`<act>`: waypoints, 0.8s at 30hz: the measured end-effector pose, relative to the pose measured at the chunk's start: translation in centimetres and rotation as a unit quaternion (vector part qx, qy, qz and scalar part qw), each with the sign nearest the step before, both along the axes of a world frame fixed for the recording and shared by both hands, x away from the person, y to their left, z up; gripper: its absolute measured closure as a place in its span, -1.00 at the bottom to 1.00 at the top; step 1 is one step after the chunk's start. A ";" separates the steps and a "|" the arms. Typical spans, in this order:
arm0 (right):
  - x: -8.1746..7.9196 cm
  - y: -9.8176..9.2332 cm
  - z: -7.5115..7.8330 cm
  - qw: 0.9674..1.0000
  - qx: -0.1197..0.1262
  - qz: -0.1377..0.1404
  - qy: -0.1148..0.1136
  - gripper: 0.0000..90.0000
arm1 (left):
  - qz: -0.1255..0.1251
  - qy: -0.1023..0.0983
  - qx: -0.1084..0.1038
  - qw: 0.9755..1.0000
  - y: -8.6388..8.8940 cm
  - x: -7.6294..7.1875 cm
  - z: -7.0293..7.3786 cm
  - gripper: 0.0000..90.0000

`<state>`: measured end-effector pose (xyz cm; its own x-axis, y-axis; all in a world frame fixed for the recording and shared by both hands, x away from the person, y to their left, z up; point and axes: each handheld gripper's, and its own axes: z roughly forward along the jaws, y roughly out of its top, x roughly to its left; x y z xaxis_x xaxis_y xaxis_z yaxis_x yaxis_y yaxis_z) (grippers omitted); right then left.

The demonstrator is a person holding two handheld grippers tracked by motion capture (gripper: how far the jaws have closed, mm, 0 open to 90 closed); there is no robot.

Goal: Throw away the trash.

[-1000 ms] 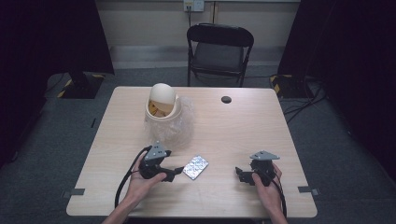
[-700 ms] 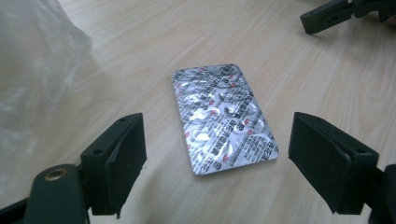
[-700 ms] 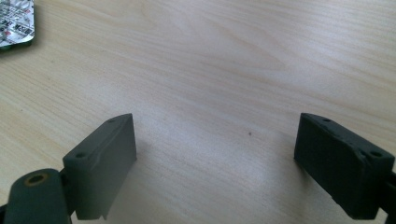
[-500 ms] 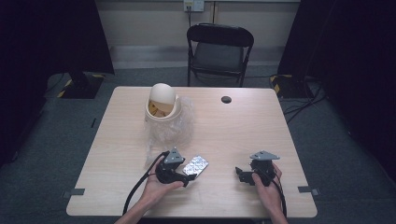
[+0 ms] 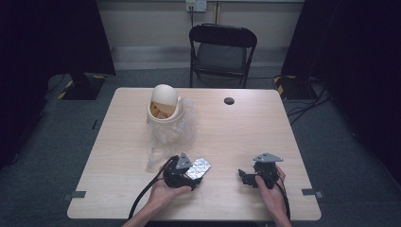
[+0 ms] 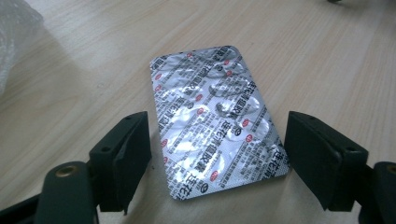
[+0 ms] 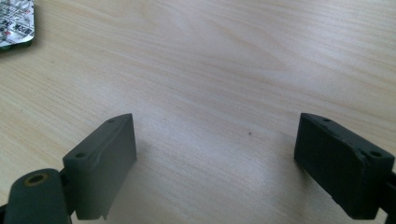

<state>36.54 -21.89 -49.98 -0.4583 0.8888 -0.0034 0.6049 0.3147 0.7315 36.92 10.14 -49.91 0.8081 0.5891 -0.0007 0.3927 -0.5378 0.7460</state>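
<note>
Job in hand: picking up the pill sheet (image 6: 217, 123), as far as I can judge.

Pill sheet: it is flat, silver and shiny, with small red and black print. It lies flat on the table (image 5: 236, 137), near the front edge, just right of the clear plastic bag (image 5: 170, 132).

Left gripper (image 6: 217, 158): its jaws are spread wide, one on each side of the near end of the pill sheet. They grip nothing yet. There is a gap between each jaw and the sheet's long edges.

Right gripper (image 7: 215, 163): its jaws are spread wide too, with bare wood between them. It rests low over the table, well apart from the sheet, whose corner peeks in at the top left of the right gripper view.

Other things: a small cream bin (image 5: 163, 106) with a round lid stands in the clear plastic bag, farther back. A little black disc (image 5: 229, 100) lies near the far edge.

Step now: lining up for the grab; nothing is lifted.

Next move: I think the left jaws need to drop low and squeeze the thin edges. The sheet is flat and slippery, so it may slide or bend.
</note>
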 end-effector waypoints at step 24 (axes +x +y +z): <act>0.0 0.0 0.0 1.000 0.000 0.000 0.000 -0.74 | -0.006 0.003 -0.011 1.000 1.1 0.1 0.1 -0.25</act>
<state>36.54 -21.89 -49.98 -0.4577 0.8891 -0.0033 0.6054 0.3144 0.7312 36.99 11.23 -49.86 0.8147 0.5797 -0.0182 0.3909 -0.5257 0.7555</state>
